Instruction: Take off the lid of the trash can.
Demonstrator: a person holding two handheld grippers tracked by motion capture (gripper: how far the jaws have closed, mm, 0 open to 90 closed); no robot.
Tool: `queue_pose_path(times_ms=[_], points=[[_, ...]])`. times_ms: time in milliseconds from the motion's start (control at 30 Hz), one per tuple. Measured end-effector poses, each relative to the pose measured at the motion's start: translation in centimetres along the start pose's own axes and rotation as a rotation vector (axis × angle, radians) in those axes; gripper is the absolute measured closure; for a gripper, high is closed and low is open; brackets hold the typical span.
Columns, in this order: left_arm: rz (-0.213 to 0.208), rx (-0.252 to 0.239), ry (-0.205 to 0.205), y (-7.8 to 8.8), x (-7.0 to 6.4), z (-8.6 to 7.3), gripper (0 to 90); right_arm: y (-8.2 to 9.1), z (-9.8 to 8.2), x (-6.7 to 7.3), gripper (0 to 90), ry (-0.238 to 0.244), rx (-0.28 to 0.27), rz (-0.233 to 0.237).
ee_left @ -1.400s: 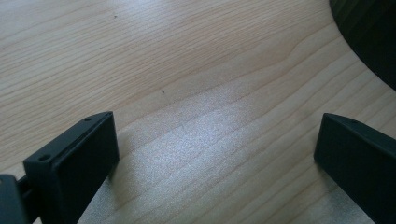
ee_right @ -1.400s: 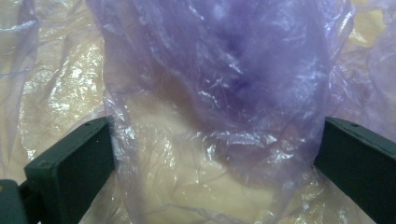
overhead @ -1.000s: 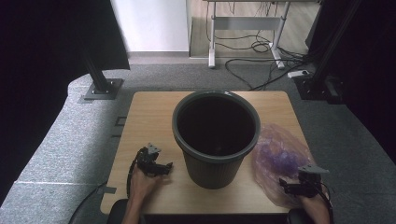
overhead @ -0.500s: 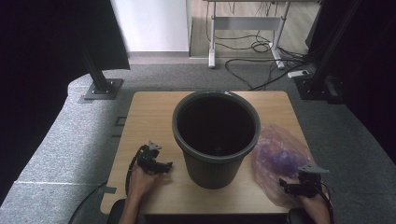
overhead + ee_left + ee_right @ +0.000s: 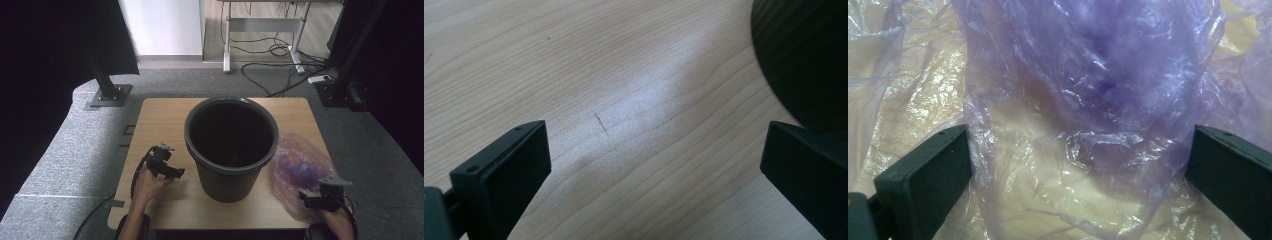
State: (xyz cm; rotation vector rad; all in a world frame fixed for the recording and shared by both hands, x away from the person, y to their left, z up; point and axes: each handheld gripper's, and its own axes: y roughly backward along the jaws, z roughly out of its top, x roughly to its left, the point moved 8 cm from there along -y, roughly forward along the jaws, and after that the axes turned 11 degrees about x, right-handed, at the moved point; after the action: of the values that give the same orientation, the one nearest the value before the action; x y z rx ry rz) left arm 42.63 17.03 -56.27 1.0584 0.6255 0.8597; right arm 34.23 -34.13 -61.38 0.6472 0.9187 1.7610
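The purple plastic bag (image 5: pixel 300 167) lies crumpled on the surface (image 5: pixel 160 120), right of the bin (image 5: pixel 231 145) — thin, light, slippery. The right claw (image 5: pixel 311 201), released, straddles a raised fold; best pinch there. The left claw (image 5: pixel 172 171) waits, released.

Left gripper view: the bin (image 5: pixel 809 55) is cut off by the top and right edges; just a dark curved piece of its wall shows, above the right jaw. Both jaws run out at the bottom edge, so their bases are not visible.

Right gripper view: the purple bag (image 5: pixel 1083 100) runs past every edge; its outline cannot be made out. Where the film bunches between the jaws, the table beneath is blurred to a yellowish tone.

High view: the bin's inside (image 5: pixel 231 135) is too dark to tell any contents. The right gripper (image 5: pixel 312 201) is too small to judge its jaw gap there.
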Motion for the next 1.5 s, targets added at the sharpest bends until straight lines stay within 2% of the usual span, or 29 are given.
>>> queue_pose_path(times_ms=[200,300,433,700,900,933,1000,1100,1333,1500], points=[[-0.03,0.034,0.001,1.3,0.3,0.8,0.0,0.0,0.0,0.0,0.0,0.004,0.0,0.002],[-0.021,0.032,-0.002,2.3,0.5,1.5,0.0,0.0,0.0,0.0,0.0,0.007,0.0,0.002],[0.001,0.042,-0.028,3.6,0.7,2.3,0.0,0.0,0.0,0.0,0.0,0.009,-0.001,0.004],[0.0,0.062,-0.042,6.0,0.9,3.8,0.0,-0.1,0.1,0.0,0.0,0.014,-0.001,0.008],[-0.002,0.069,-0.053,8.4,0.9,5.3,0.5,-0.1,0.1,0.0,0.0,0.016,-0.001,0.009],[-0.001,0.068,-0.055,9.3,0.9,5.8,0.7,-0.1,0.1,0.0,0.0,0.017,0.0,0.009],[-0.001,0.068,-0.055,9.3,0.9,5.8,1.2,-0.1,0.1,0.0,0.0,0.017,-0.001,0.01],[0.004,0.076,-0.059,10.9,0.9,6.7,2.3,-0.1,0.1,0.0,0.0,0.017,-0.001,0.01],[0.009,0.097,-0.051,12.7,1.2,7.7,3.3,-0.1,0.1,0.0,0.0,0.019,-0.002,0.012],[0.012,0.087,-0.049,14.1,1.5,8.6,4.6,-0.1,0.1,0.0,0.0,0.019,-0.001,0.013]])
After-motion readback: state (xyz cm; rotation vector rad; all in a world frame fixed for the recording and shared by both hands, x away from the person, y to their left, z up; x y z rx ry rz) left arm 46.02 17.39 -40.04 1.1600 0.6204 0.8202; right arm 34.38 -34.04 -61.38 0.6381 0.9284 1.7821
